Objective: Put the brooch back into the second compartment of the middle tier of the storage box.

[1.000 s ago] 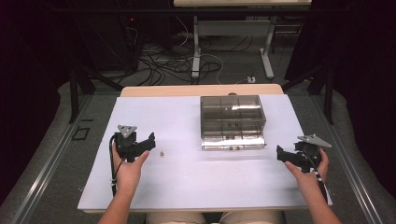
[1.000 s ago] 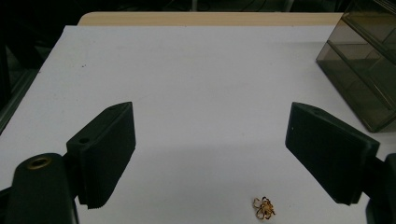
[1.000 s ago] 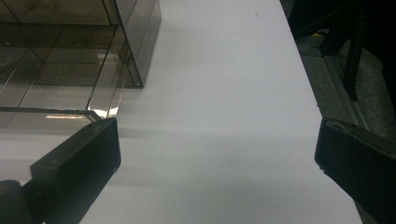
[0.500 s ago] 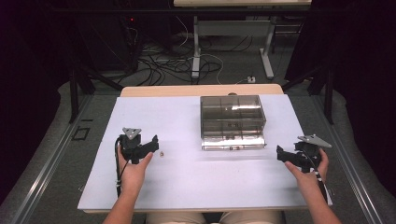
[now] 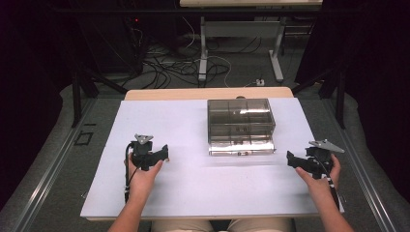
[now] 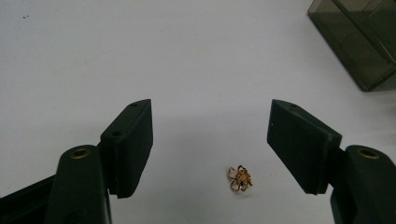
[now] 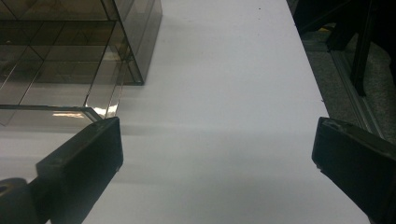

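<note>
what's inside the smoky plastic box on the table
The tinted box shows divider walls and compartments that look empty through its clear sides; its front drawer sticks out slightly. The dark plastic and glare hide the drawer's contents. The gold earring lies outside, on the table between the left tongs.

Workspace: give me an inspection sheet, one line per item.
Surface: white table top, bare around the work.
Job's things: small gold flower-shaped trinket lying between the left gripper's jaws, untouched; smoky clear drawer box, bottom drawer pulled out.
Clutter: nothing seen.
Grippers: left gripper open, jaws just been closing around the trinket; right gripper open, nothing between its jaws.
Cables: one trails from each gripper; a tangle on the floor beyond.
Surroundings: table legs, dark curtains.
</note>
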The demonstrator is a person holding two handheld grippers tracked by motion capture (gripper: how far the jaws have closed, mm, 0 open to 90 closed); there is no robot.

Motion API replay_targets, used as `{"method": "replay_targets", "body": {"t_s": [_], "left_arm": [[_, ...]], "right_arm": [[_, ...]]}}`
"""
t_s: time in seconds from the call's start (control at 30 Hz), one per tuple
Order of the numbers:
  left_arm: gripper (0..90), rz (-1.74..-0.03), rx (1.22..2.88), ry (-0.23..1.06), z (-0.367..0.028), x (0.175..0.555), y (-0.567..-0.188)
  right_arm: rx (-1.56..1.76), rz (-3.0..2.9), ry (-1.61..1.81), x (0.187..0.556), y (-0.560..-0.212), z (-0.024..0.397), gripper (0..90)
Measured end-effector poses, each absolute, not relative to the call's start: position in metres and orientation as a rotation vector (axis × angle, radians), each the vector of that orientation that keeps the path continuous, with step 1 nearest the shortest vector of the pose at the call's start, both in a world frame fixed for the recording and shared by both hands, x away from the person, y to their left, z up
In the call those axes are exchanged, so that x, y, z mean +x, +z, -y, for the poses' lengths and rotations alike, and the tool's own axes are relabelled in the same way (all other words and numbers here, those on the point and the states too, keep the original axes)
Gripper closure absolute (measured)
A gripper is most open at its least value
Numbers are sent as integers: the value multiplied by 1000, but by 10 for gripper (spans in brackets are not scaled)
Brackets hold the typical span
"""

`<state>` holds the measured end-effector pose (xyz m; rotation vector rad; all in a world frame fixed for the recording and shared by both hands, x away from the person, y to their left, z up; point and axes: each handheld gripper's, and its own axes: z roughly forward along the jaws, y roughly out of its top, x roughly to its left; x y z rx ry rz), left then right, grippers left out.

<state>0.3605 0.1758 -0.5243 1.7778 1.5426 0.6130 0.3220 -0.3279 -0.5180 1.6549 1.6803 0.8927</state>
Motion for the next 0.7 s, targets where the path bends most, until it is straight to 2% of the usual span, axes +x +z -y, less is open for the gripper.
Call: {"method": "replay_targets", "body": {"t_s": [0.17,0.53,0.7], "left_arm": [[373,-1546,1800,588,-173,360,-525],[550,-1609,1756,506,-170,363,-527],[573,-1642,1770,440,-168,364,-528]], "right_arm": [[1658,-1683,890,322,-519,328,21],[1660,-1695,897,323,-520,329,31],[1663,-1693,898,323,-520,329,33]]}}
